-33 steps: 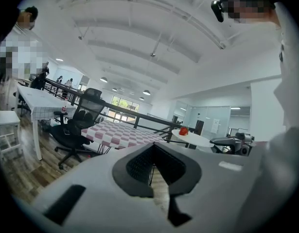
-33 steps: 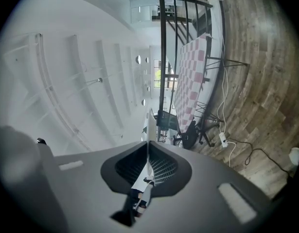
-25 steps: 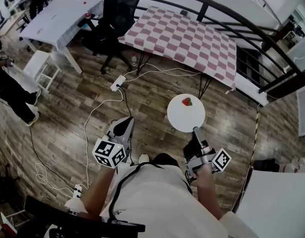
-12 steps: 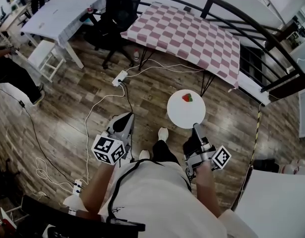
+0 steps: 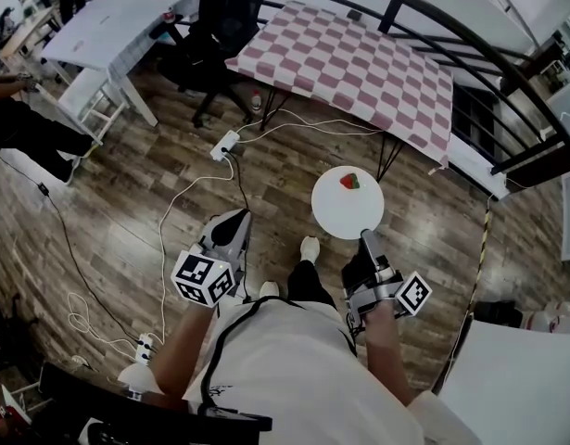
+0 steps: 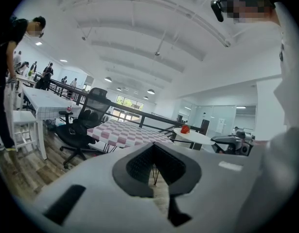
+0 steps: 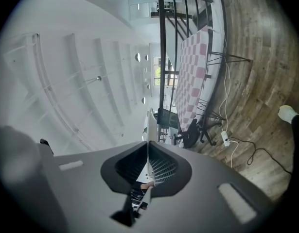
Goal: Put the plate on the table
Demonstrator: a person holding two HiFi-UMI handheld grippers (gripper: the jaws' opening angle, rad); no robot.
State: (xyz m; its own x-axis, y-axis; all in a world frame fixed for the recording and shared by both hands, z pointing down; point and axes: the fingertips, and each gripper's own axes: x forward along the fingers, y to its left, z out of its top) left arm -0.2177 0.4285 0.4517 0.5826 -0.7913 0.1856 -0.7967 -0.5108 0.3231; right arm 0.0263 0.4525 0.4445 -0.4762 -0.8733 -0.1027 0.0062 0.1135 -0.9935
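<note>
The white plate (image 5: 340, 213) is grasped at its near rim by the fingers of the right gripper (image 5: 366, 238) and held over open wooden floor (image 5: 155, 184), well apart from the checkered surface (image 5: 359, 63) and its near edge. The fingers of the left gripper (image 5: 235, 224) are clenched on nothing.

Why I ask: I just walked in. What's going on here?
A person stands on a wooden floor with a gripper in each hand. The right gripper is shut on the rim of a white plate, which carries a small red and green thing. The plate is held level in the air, short of the checkered table. The left gripper has its jaws together with nothing between them.
</note>
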